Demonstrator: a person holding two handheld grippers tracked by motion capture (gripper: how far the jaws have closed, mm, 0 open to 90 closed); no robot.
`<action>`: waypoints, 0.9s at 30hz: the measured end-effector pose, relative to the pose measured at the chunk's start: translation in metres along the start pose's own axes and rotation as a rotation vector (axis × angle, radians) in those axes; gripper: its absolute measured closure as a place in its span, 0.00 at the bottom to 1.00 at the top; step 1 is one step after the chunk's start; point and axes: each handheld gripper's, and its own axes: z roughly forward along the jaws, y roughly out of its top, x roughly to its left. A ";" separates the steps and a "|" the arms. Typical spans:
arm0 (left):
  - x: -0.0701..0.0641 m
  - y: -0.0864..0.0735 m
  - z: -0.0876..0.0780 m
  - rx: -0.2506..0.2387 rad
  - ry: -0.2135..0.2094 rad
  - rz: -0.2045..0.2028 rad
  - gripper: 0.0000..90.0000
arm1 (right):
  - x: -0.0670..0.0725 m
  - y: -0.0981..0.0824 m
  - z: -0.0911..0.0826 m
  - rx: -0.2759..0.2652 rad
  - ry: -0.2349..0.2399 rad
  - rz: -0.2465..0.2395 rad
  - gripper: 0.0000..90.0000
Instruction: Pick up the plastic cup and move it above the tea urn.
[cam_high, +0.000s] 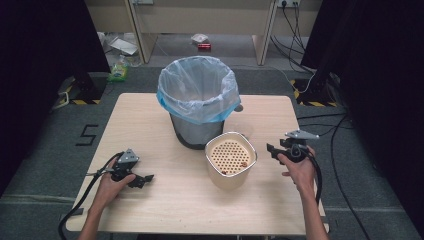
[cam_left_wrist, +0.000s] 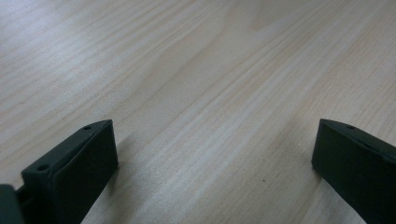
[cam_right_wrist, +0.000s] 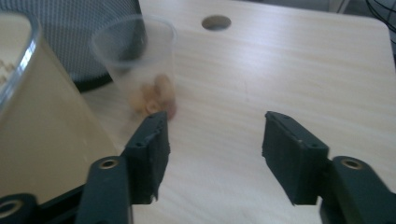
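My right gripper (cam_right_wrist: 212, 140) gapes wide, empty; I'd square it on the clear plastic cup (cam_right_wrist: 135, 60) of nuts beside the strainer tub (cam_high: 230, 159); left gripper (cam_left_wrist: 210, 163) idles, spread and empty.

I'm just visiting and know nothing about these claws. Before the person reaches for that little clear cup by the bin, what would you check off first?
1. Right claw open: ok, jaws spread with nothing between them.
2. Left claw open and out of the way: ok, it sits low over bare table.
3. Clear cup upright: ok, with a few pale brown pieces at its bottom.
4. Room around the cup: not ok, the beige container and the bin stand close beside it.
5. Whether the cup touches either neighbour: cannot tell.
6. Cup sharply seen: not ok, it looks blurred in the right gripper view.
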 end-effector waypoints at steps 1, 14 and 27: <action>0.000 0.000 0.000 0.000 0.000 0.000 0.00 | 0.000 0.000 0.000 0.000 0.000 0.000 0.50; 0.000 0.000 0.000 0.000 0.000 0.000 0.00 | 0.016 0.053 0.035 0.023 0.035 -0.039 0.67; 0.000 0.000 0.000 0.000 0.000 0.000 0.00 | 0.021 0.072 0.073 0.100 0.032 -0.068 0.73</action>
